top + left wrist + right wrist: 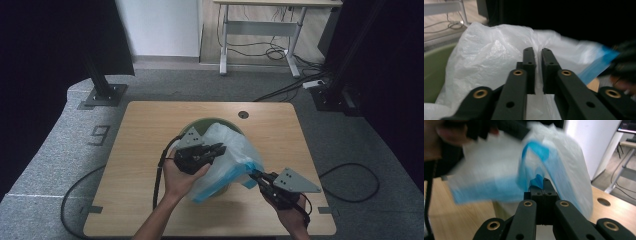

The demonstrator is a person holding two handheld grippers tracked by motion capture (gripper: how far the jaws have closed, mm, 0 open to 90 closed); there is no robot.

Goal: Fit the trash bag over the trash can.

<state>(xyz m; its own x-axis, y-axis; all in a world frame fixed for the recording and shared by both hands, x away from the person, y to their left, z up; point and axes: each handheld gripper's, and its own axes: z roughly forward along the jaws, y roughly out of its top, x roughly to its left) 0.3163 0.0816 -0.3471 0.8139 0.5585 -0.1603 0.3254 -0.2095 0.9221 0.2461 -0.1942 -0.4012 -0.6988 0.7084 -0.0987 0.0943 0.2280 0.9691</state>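
White plastic bag (227,150) with blue rim drapes over green bin (200,125) mid-worktop (145,125). Left hand-held gripper (538,53) pinches white film; right hand-held gripper (542,181) clamps blue hem. Bag likely light, limp, slippery, tearable; best held at hem.

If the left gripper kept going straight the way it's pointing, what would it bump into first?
Nothing new: the left gripper already pinches the white plastic bag. Pushed on, it would likely press deeper into that bag, toward the right gripper.
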